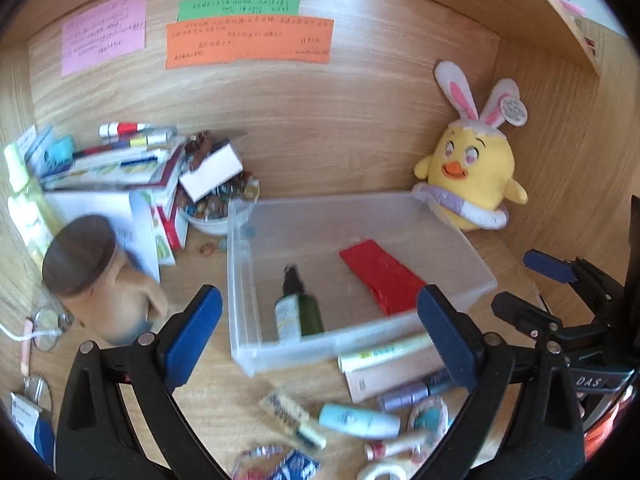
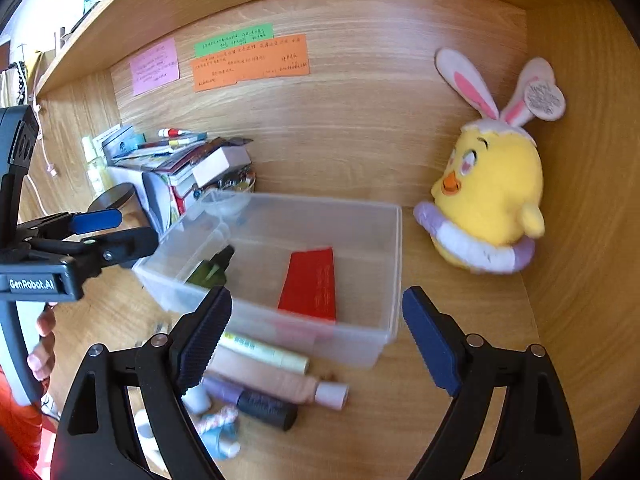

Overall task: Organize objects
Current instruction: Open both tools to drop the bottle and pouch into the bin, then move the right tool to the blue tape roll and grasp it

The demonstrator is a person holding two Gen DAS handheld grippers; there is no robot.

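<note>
- Both claws wide open, nothing held: left gripper (image 1: 320,336) above the bin's near-left corner, right gripper (image 2: 316,340) over its near wall.
- Clear bin (image 2: 394,264) already holds a red packet (image 2: 310,284) and a dark green spray bottle (image 1: 298,312). Loose tubes lie just outside the near wall: yellow-green tube (image 2: 266,352), peach tube (image 2: 280,384), purple tube (image 2: 248,398).
- Risk: tubes lie touching side by side; we close on one and likely pinch or roll its neighbour.
- Risk: yellow-green tube sits against the bin wall; a finger coming down there can catch the rim and shove the light bin toward the plush chick (image 2: 492,204).
- Risk: grippers are near each other; reaching for the same pile, we could collide.
- Round tubes may slip out of flat pads.
</note>
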